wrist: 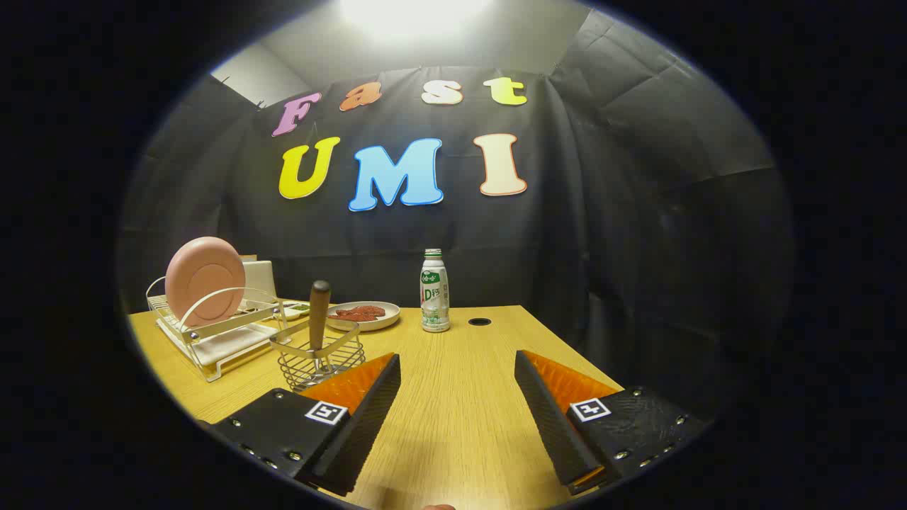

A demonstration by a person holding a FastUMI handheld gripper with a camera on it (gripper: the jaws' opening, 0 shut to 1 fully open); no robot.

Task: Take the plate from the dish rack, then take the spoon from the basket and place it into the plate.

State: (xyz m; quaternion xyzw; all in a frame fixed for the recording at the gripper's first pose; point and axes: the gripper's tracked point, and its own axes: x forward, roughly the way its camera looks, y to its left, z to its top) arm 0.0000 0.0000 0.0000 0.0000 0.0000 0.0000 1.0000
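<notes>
A pink plate [205, 278] stands on edge in the white wire dish rack [212, 333], far off to the left of my fingers. In front of the rack, a wire basket [320, 361] holds a spoon [318, 315] upright, its dark wooden handle pointing up. The basket sits just beyond my left fingertip. My gripper [457, 365] hovers above the wooden table [460, 425], open wide, with nothing between its fingers.
A white bottle with a green label [434, 290] stands straight ahead, beyond the fingers. A shallow dish of reddish food [363, 314] lies behind the basket. A small round hole [480, 321] is in the tabletop right of the bottle. The table's right edge runs close past my right finger.
</notes>
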